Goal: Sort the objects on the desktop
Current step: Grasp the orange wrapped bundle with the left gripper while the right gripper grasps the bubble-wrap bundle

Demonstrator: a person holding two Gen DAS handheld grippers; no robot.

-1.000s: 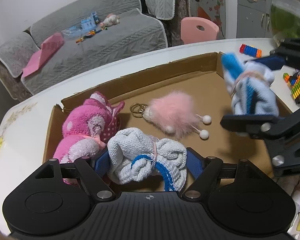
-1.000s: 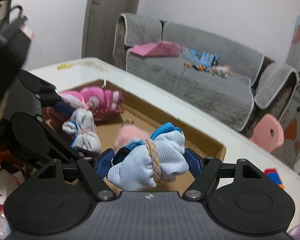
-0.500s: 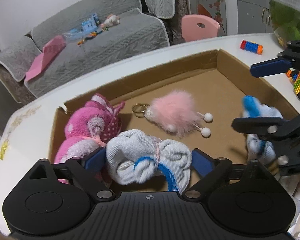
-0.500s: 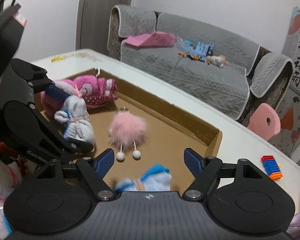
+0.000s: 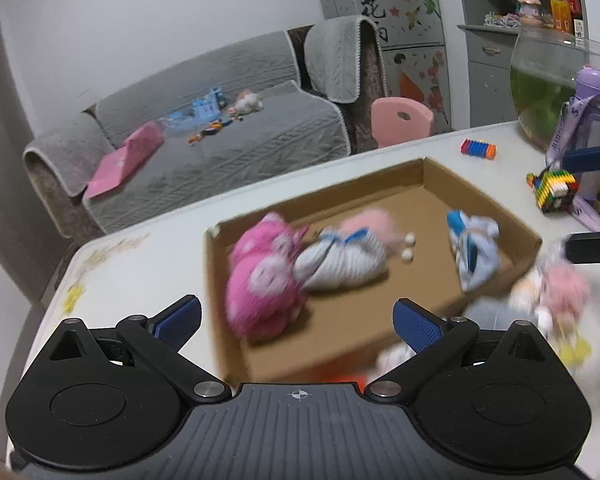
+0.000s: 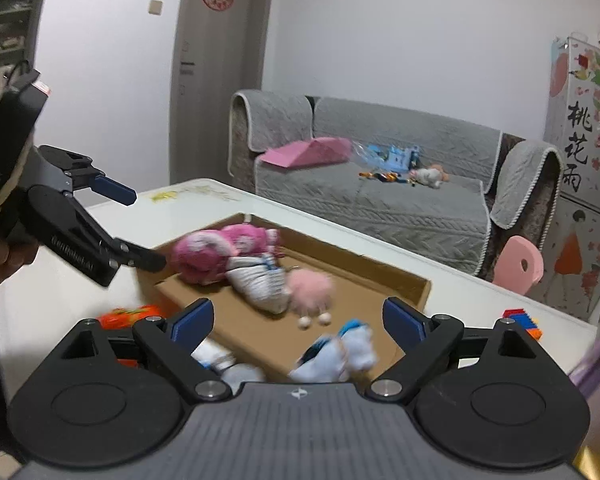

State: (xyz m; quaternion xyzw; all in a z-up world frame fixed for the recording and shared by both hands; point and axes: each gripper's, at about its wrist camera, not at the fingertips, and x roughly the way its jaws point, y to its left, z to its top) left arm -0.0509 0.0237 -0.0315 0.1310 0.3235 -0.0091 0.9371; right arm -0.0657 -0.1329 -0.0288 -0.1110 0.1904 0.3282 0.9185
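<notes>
A shallow cardboard box (image 5: 416,208) lies on the white table. Inside it are a pink plush bundle (image 5: 260,272), a white-and-blue sock bundle (image 5: 340,260), a pink fluffy keychain (image 5: 376,222) and a light-blue sock bundle (image 5: 474,252). My left gripper (image 5: 298,320) hovers back from the box's near-left corner, its jaws opening with nothing between them. My right gripper (image 6: 299,319) hangs over the box's (image 6: 380,264) near edge, jaws opening and empty, with the light-blue bundle (image 6: 340,352) lying below it. The left gripper (image 6: 140,224) shows at the left of the right wrist view.
Blurred pink and white toys (image 5: 556,292) lie on the table right of the box. A multicoloured brick block (image 5: 556,192), an orange-blue brick strip (image 5: 478,148), a purple bottle (image 5: 592,120) and a glass bowl (image 5: 548,80) stand farther right. An orange toy (image 6: 132,314) lies near the box's front.
Both grippers have let go of their sock bundles, which now lie in the box. Both have drawn back and upward from the box with jaws spread wide.
</notes>
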